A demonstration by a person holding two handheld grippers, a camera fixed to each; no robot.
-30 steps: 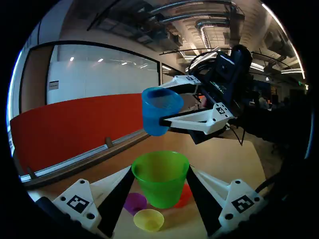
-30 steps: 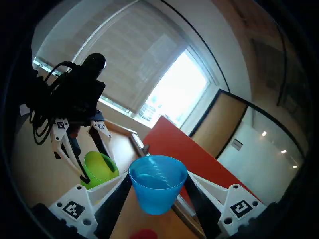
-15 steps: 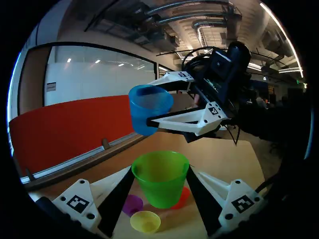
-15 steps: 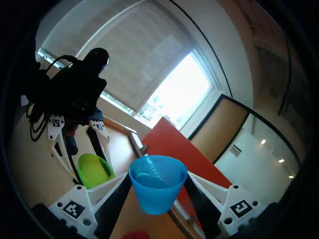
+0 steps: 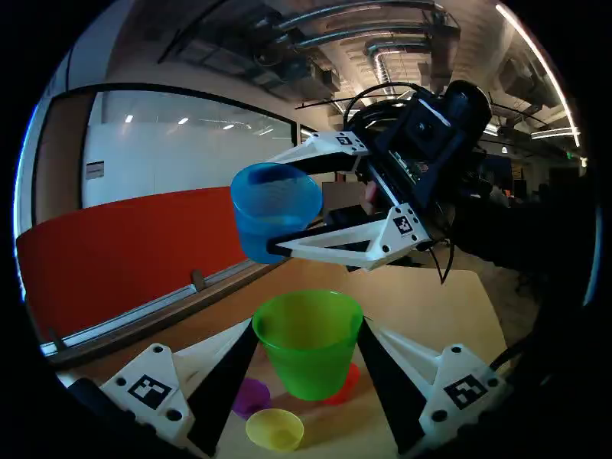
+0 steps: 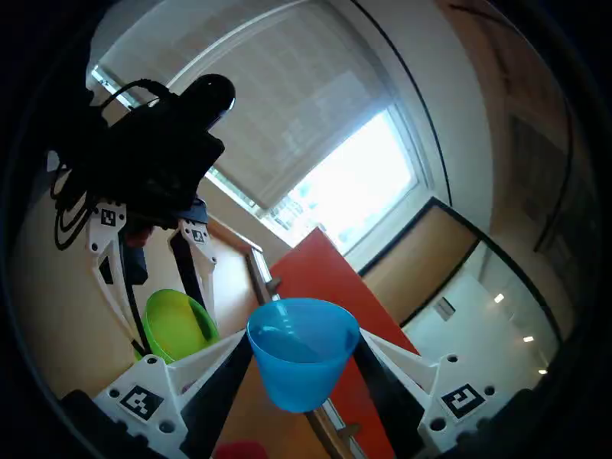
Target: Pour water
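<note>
Wood-look tabletop (image 5: 436, 298) below, with a small purple cup (image 5: 251, 396), yellow cup (image 5: 274, 428) and red cup (image 5: 348, 379) partly hidden behind the green cup (image 5: 308, 363). Left gripper (image 5: 308, 330) is clamped on that one, both fingers against its smooth tapered sides. Right gripper (image 6: 303, 346) squeezes the blue cup (image 6: 301, 375), see-through plastic with water inside, held above the green one and not touching it. Red partition (image 5: 130, 252) behind.
</note>
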